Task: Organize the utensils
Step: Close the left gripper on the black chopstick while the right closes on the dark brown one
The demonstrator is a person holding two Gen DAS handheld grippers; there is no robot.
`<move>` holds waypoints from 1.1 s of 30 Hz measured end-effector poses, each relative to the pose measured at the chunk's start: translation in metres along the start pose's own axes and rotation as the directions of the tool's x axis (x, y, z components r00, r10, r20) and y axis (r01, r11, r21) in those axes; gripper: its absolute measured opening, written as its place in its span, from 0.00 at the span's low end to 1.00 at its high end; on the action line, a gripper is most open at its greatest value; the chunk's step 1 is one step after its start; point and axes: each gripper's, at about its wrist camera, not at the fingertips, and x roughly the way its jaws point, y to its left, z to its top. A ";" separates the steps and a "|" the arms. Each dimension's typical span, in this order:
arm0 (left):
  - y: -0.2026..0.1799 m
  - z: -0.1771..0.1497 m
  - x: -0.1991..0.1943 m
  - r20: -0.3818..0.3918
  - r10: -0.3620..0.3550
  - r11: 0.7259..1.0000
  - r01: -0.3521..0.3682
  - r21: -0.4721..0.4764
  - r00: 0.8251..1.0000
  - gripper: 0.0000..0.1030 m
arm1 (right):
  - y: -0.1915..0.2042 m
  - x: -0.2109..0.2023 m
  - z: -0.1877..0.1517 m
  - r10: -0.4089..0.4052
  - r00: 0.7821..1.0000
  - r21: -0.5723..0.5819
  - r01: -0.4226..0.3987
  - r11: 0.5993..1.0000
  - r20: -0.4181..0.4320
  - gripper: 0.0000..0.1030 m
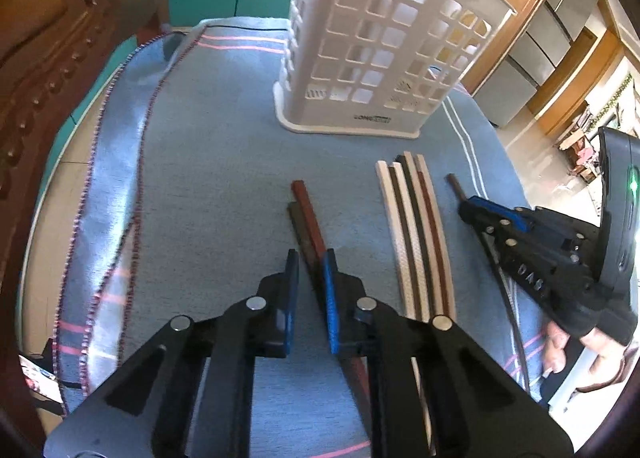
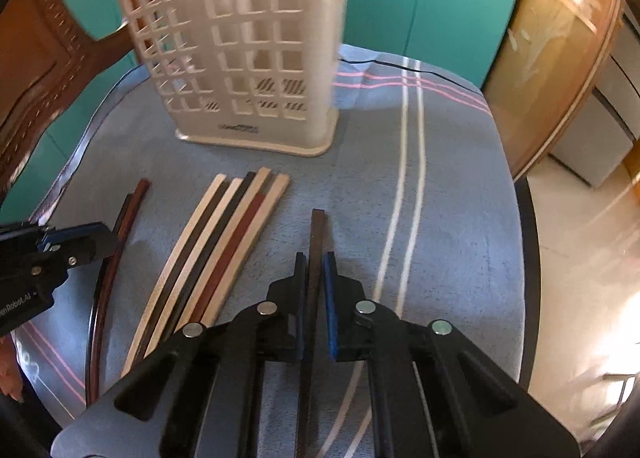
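The left gripper (image 1: 312, 258) is pinched on two dark chopsticks (image 1: 306, 214). The right gripper (image 2: 316, 262) squeezes one brown chopstick (image 2: 317, 234). Between both grippers lie more chopsticks (image 1: 416, 234) — the white basket (image 1: 372, 46) ahead looks empty — nearly all still left.

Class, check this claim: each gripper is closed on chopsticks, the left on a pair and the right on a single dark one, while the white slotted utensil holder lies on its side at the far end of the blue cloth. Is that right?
One detail is wrong. The utensil holder stands upright on the blue cloth, as the right wrist view shows. The rest holds: the left gripper is closed on a pair, the right gripper on a single dark chopstick.
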 end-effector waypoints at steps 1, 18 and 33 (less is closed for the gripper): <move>0.002 0.001 0.000 0.000 -0.004 1.000 0.004 -0.007 1.000 0.13 | -0.003 0.000 0.001 0.001 1.000 0.010 -0.001 1.000 -0.003 0.09; -0.030 -0.002 0.007 0.041 0.027 0.997 -0.030 0.064 0.999 0.07 | -0.004 -0.008 -0.003 0.005 1.000 0.014 -0.005 1.000 0.006 0.23; -0.020 -0.004 0.002 0.040 0.032 0.998 -0.034 0.046 0.999 0.25 | -0.006 -0.005 -0.002 -0.021 1.000 0.021 0.021 1.000 0.000 0.29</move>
